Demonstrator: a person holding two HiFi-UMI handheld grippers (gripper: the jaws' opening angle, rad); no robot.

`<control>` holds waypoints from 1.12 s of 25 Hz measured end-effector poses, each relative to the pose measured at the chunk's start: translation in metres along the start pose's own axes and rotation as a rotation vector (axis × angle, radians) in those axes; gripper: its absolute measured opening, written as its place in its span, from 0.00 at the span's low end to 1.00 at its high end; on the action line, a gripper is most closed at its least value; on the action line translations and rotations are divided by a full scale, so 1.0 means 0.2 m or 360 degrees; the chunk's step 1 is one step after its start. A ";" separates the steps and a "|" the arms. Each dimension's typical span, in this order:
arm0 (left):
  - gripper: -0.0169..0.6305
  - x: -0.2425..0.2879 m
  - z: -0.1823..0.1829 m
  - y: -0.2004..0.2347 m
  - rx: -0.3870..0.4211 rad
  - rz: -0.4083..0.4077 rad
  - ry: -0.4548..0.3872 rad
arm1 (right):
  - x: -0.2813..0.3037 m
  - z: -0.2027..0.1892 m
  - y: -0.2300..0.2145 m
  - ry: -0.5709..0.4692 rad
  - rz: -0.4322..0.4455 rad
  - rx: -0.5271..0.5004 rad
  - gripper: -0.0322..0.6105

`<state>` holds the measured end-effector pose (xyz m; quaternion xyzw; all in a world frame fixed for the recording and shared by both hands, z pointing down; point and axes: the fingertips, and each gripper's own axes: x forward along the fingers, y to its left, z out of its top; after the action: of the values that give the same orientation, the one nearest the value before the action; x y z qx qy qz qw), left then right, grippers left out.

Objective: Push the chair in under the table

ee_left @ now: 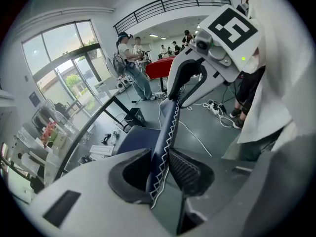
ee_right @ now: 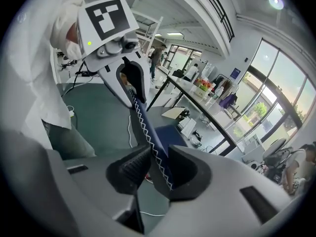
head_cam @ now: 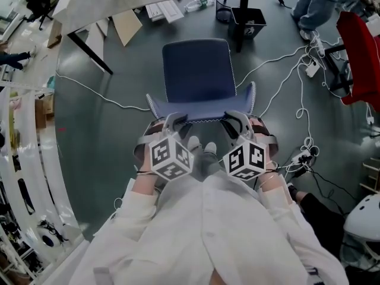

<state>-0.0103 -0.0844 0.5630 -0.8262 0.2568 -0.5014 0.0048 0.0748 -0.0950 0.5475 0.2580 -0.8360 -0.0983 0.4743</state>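
Gripping the blue chair by the top edge of its backrest, both tools are sitting side by side in the head view, with the person's white sleeves coming in behind them. The left tool is holding the left part of that edge and the right tool the right part. The marker cubes are facing up at the camera.

In the left gripper view, the left tool is closing on the stitched backrest. The ribbed pad is pressing on one face, and the right tool is showing farther along the same edge. In the right gripper view, the right tool is clamping the backrest the same way, with the left tool biting the far end.

The chair is standing on the grey floor right in front of the person, seat pointing at the tabletop. The seat is sitting fully clear of the tabletop edge, not under it. A black bin is standing by the table leg, just right of the chair. White cables are trailing over the floor to the right, and a red chair is showing at the right edge.
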 end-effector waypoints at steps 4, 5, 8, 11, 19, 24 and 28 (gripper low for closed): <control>0.20 0.00 0.00 0.02 -0.0025 -0.0032 0.0004 | 0.01 0.01 -0.01 0.0019 0.0006 0.0012 0.24; 0.20 0.00 0.00 0.02 -0.0031 -0.0039 0.0003 | 0.00 0.01 -0.01 0.0023 0.0009 0.0016 0.24; 0.20 0.00 0.01 0.02 -0.0046 -0.0058 0.0014 | 0.00 0.01 -0.02 0.0034 0.0029 0.0020 0.24; 0.20 0.00 0.01 0.02 -0.0047 -0.0068 0.0023 | 0.01 0.01 -0.02 0.0055 0.0045 0.0022 0.25; 0.20 0.00 0.02 0.03 -0.0039 -0.0099 0.0009 | 0.01 0.01 -0.03 0.0092 0.0067 0.0065 0.25; 0.20 0.00 0.03 0.03 0.0020 -0.0131 0.0005 | 0.02 0.00 -0.03 0.0122 0.0045 0.0070 0.25; 0.20 0.00 0.03 0.05 -0.0004 -0.0157 -0.0027 | 0.03 0.01 -0.05 0.0141 0.0029 0.0077 0.25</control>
<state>-0.0093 -0.0946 0.5584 -0.8421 0.2164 -0.4936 -0.0188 0.0731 -0.1068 0.5474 0.2660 -0.8186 -0.0622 0.5052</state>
